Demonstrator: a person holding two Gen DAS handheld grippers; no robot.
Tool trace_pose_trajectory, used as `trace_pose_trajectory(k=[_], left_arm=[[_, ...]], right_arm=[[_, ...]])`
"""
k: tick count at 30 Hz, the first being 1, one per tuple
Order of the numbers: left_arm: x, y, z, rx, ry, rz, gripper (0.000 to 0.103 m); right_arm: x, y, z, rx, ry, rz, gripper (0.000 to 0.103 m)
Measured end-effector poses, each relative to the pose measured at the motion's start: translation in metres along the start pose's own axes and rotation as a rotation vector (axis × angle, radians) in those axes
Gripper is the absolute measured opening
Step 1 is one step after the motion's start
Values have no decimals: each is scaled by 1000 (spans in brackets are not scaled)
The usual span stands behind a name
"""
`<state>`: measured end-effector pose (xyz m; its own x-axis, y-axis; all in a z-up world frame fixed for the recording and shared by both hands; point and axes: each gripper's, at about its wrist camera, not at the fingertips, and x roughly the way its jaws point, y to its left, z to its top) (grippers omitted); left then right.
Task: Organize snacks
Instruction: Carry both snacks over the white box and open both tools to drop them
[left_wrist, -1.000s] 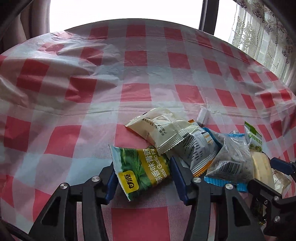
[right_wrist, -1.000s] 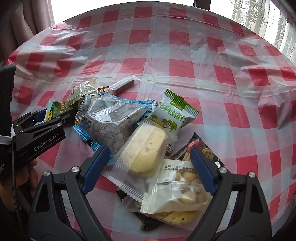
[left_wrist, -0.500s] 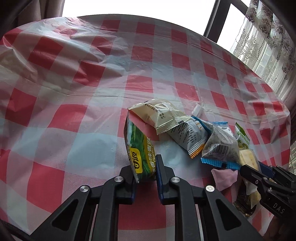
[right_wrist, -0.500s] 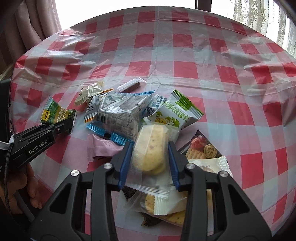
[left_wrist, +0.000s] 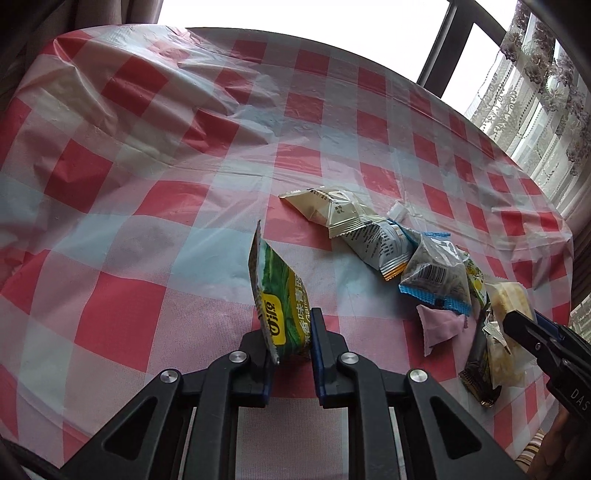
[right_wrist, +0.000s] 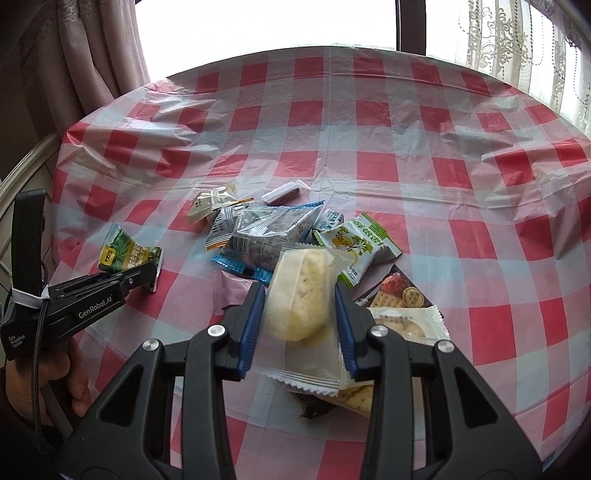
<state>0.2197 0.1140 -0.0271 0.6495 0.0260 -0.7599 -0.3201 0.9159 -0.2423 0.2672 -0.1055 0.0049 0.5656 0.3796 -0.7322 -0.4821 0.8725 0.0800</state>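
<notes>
Two tools clamped: left tool (left_wrist: 291, 343) on crinkly green foil packet (left_wrist: 280, 295), right tool (right_wrist: 300, 325) on soft cake in clear wrapper (right_wrist: 303, 299).

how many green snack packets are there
2: the green pea packet clamped in the left claw, apart from the pile, and the green-and-white packet lying on the pile's right side. Others may be hidden underneath.

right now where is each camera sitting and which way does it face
Left wrist: rides the left gripper, looking down along its fingers at the green pea packet it clamps, with the checked tablecloth beyond; only its own black jaws show.
Right wrist: rides the right gripper, facing the snack pile, clamped on a clear-wrapped cake; a hand shows at left.
Shared: both see the pile, the pink sachet and the opposite gripper.
</notes>
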Motion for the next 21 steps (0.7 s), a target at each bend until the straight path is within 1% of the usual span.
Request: trace_pose_trajectory(k=[6,10,13,21], left_arm=[[-24,-6,-8,14,-14,-1,17],[-39,-19,-14,37,-24,-17,17],[-47,-36,-19,72,-22,-37,17],[-61,-98,-38,174,1,-124,17]], right_arm=[[-22,0,-11,-3,-16,27,41],[-36,-8,-19,13,-23,29,41],[-46,-17,-26,32,-24,23,41],[-72,-49,-45,102,-19,2,41]])
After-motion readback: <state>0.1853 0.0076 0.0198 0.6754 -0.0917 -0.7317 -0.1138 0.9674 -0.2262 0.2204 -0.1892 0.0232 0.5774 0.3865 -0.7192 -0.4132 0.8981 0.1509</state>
